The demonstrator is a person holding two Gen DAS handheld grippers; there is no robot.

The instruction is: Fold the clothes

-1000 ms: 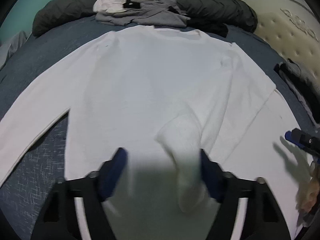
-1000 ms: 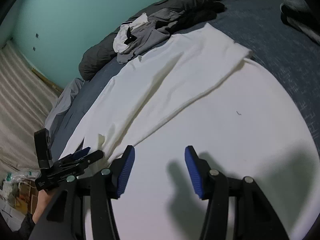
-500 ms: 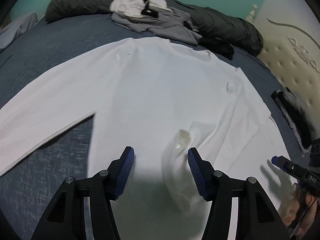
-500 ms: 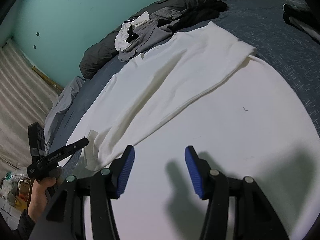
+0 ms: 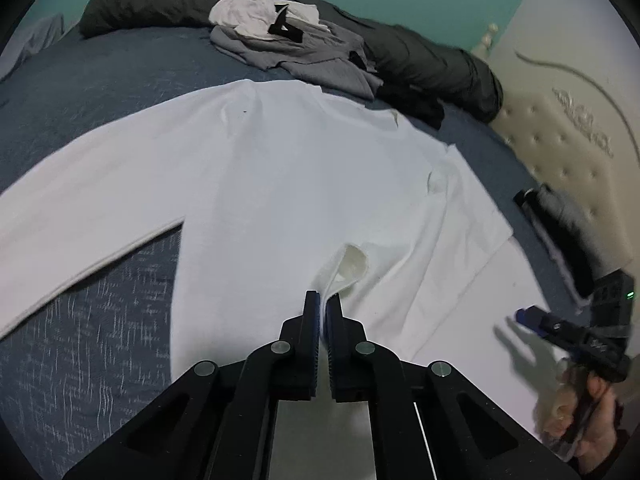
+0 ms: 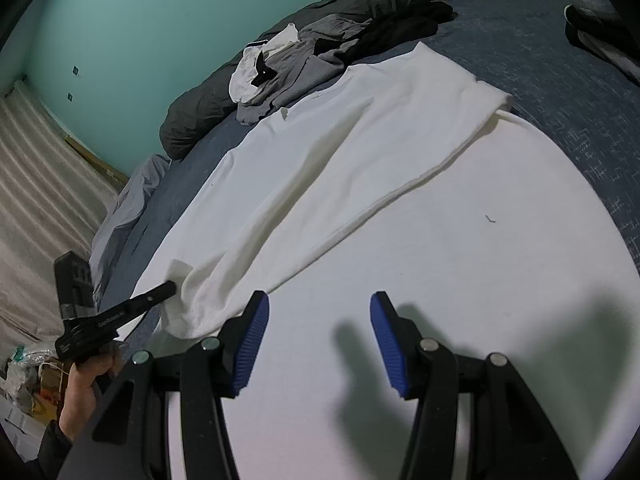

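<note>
Already the left claw (image 5: 323,307) pinched the cuff (image 5: 352,266) of the white shirt (image 5: 280,184) spread on the bed (image 5: 92,80); the right claw (image 6: 316,334) hung wide. Probably next: carrying that sleeve across the body.

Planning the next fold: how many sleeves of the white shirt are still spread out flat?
1: the left sleeve lies outstretched on the bed. The other is folded over the body, its cuff pinched by the left gripper.
</note>
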